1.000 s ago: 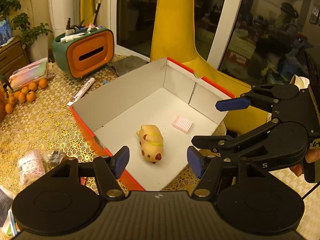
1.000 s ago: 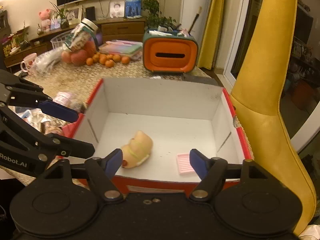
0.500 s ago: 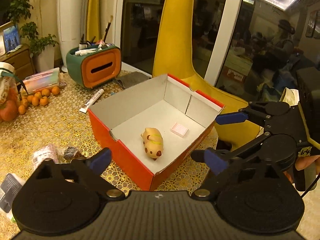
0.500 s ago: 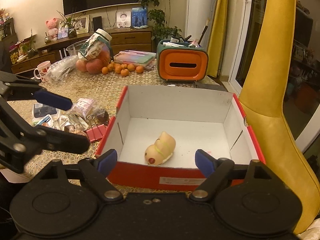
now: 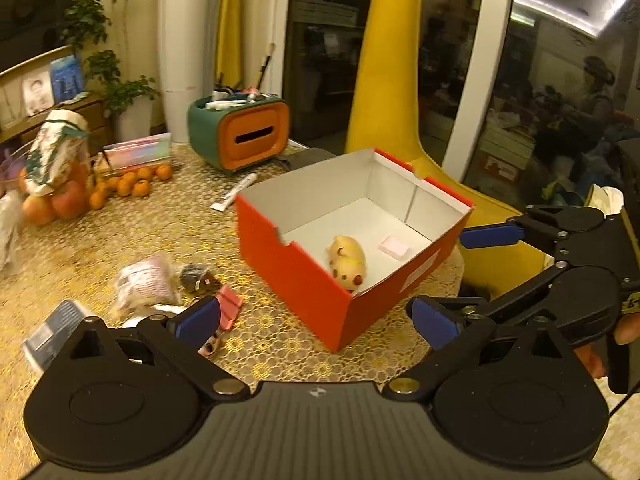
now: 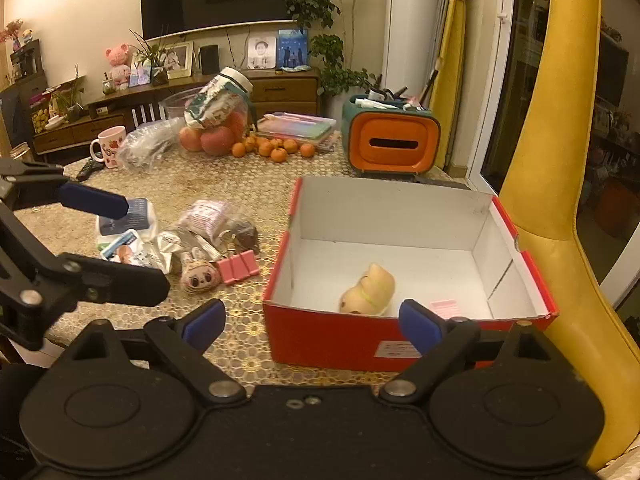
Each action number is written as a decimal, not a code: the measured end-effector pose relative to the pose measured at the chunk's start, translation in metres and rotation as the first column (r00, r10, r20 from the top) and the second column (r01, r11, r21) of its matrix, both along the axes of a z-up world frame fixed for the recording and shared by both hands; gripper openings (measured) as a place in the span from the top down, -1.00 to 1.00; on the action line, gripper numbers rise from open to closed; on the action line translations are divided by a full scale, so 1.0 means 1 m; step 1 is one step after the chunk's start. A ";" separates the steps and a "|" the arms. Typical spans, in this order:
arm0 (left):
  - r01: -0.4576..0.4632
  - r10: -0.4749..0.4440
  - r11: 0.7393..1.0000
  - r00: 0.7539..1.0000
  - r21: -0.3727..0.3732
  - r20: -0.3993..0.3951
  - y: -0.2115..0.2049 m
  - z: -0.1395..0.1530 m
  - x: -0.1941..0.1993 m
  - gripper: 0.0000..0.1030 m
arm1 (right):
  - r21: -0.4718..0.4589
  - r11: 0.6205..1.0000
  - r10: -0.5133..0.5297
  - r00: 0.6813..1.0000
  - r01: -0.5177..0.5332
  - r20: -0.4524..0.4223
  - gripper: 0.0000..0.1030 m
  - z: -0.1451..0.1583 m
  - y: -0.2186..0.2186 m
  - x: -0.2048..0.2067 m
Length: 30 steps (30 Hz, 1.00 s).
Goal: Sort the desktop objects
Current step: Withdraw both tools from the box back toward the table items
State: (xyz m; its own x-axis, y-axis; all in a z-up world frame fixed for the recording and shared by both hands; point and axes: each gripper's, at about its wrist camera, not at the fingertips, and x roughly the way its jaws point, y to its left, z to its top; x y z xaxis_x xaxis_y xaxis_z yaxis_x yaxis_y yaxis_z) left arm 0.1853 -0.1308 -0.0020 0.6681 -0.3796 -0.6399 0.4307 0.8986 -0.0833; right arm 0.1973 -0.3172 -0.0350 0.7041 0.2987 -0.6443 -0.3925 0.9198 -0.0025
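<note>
We see the red box point(image 6: 344, 338) standing open on the gold-patterned tablecloth point(image 6: 240, 184), its inside white. On its floor lies a tan pig toy point(image 6: 368, 290) with a yellow-green band round its body, and just to the right of it, apart from it, a small pink ribbed pad point(image 6: 445, 307). A white label point(image 6: 396, 349) sits on the box's near red wall; its print is too small for us to read.

Our left gripper point(image 5: 316, 316) has blue pads and its jaws stand wide apart with nothing between them, held on the near side of the box. Our right gripper point(image 6: 312, 320) is likewise spread wide and empty; its jaws have just been opening, as have the left one's. It hangs before the near wall of the box.

To the left of the box, on the cloth, lies a loose heap: a pink binder clip point(image 6: 237, 267), a small doll head point(image 6: 200, 276), a dark wrapped sweet point(image 6: 244, 234), a pink-printed packet point(image 6: 206, 212) and a white-and-blue pack point(image 6: 134, 216). Any writing on these is blurred beyond reading.

Farther off stand an orange-and-green slotted holder point(image 6: 390, 144) stuffed with pens, small oranges point(image 6: 276, 148), apples under a jar, a pink-printed mug point(image 6: 110, 148) and a white marker point(image 5: 236, 196). A yellow chair point(image 6: 560, 208) rises at the right.
</note>
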 end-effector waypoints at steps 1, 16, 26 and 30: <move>-0.007 0.007 1.000 1.000 0.000 0.006 0.004 0.000 -0.003 -0.99 | 0.005 1.000 0.001 1.000 -0.001 0.001 -0.84 0.000 0.002 -0.002; -0.132 0.131 0.991 0.988 0.002 0.076 0.075 -0.014 -0.039 -0.99 | 0.013 0.999 0.046 0.999 -0.046 0.022 -0.85 -0.004 0.055 -0.015; -0.228 0.229 0.973 0.970 -0.022 0.079 0.124 -0.031 -0.033 -0.99 | 0.018 0.998 0.059 0.998 -0.059 0.002 -0.85 -0.021 0.089 -0.004; -0.272 0.272 0.962 0.960 -0.016 0.070 0.141 -0.042 -0.023 -0.99 | 0.002 0.997 0.073 0.997 -0.073 -0.001 -0.85 -0.030 0.104 0.002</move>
State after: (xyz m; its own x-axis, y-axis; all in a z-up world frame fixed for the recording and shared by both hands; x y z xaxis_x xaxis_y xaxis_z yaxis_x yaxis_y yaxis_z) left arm 0.1627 0.0104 -0.0440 0.7903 -0.1808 -0.5855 0.1753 0.9823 -0.0668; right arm 0.1997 -0.2129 -0.0649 0.6798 0.3511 -0.6439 -0.4589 0.8885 0.0000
